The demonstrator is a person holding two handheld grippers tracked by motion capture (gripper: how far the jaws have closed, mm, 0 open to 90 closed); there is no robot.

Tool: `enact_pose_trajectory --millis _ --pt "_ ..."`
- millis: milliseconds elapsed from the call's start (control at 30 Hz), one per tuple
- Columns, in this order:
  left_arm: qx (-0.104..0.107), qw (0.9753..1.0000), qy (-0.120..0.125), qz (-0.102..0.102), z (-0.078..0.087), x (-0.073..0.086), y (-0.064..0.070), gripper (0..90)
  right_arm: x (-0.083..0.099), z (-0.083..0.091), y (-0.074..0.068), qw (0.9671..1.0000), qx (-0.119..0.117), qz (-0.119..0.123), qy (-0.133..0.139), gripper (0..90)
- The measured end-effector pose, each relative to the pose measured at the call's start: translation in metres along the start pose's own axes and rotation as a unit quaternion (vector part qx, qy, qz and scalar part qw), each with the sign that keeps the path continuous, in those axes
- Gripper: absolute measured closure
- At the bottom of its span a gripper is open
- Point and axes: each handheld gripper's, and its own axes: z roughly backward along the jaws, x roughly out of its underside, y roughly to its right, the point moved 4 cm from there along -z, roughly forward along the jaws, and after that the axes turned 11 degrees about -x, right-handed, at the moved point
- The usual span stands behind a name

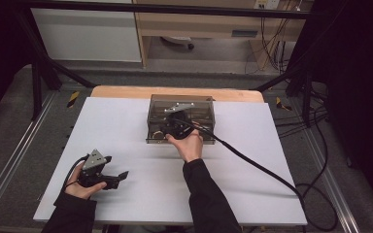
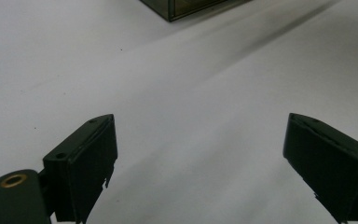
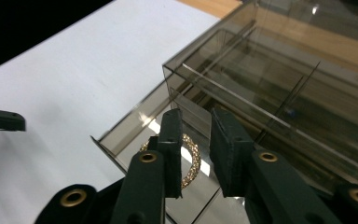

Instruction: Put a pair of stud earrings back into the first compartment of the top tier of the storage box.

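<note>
Hovering right tongs (image 3: 193, 144), jaws narrowly apart, over gold bracelet (image 3: 192, 161) in drawer (image 3: 121, 135).

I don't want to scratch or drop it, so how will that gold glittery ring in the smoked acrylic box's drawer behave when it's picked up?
The gold glittery ring looks thin and open-centred, so probably light. Its rough sparkly surface should grip rather than slip. Lying flat in the drawer, it likely won't roll, though its low profile may make it awkward for the right hand-held gripper.

High view dim, dark at both sides, white table (image 1: 126, 126) the brightest area with soft shadows under the forearms. Left gripper view sharp on the table, near jaws slightly soft, long diffuse shadow bands. Right gripper view: glare streaks on the smoky box (image 3: 279, 93), jaws blurred.
</note>
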Motion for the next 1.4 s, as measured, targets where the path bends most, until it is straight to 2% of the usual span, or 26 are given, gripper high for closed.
enact_pose_trajectory --millis 133,267,333,433,533,667,1100,1233,1400 --pt "0.001 1.0000 -0.001 -0.001 0.000 0.000 0.000 9.8 -0.004 0.012 -0.005 0.9998 -0.009 0.019 0.006 59.8" --pt "0.003 1.0000 -0.001 0.000 0.000 0.000 0.001 9.8 -0.005 0.026 -0.006 0.9996 -0.009 0.017 0.022 41.9" --pt "0.003 1.0000 -0.001 0.000 0.000 0.000 0.001 9.8 -0.004 0.032 -0.006 0.9993 -0.004 0.025 0.028 33.8" --pt "0.003 1.0000 -0.002 0.001 0.000 0.000 0.001 9.8 -0.003 0.042 -0.005 0.9988 -0.001 0.030 0.039 24.6" --pt "0.004 1.0000 -0.003 0.001 -0.001 0.000 0.001 9.8 -0.001 0.052 -0.004 0.9987 -0.009 0.025 0.045 17.2" --pt "0.004 1.0000 -0.003 0.001 -0.001 0.001 0.001 9.8 0.003 0.064 -0.003 0.9979 -0.007 0.029 0.057 10.8" --pt "0.006 1.0000 -0.002 0.002 0.000 0.000 0.002 9.9 0.025 0.095 0.006 0.9976 -0.005 0.044 0.053 2.1" --pt "0.007 1.0000 -0.002 0.002 -0.001 0.000 0.003 9.9 0.036 0.103 0.013 0.9978 -0.005 0.039 0.053 1.2" --pt "0.008 1.0000 -0.001 0.002 -0.001 -0.001 0.003 9.9 0.053 0.112 0.023 0.9982 -0.014 0.019 0.055 1.1"
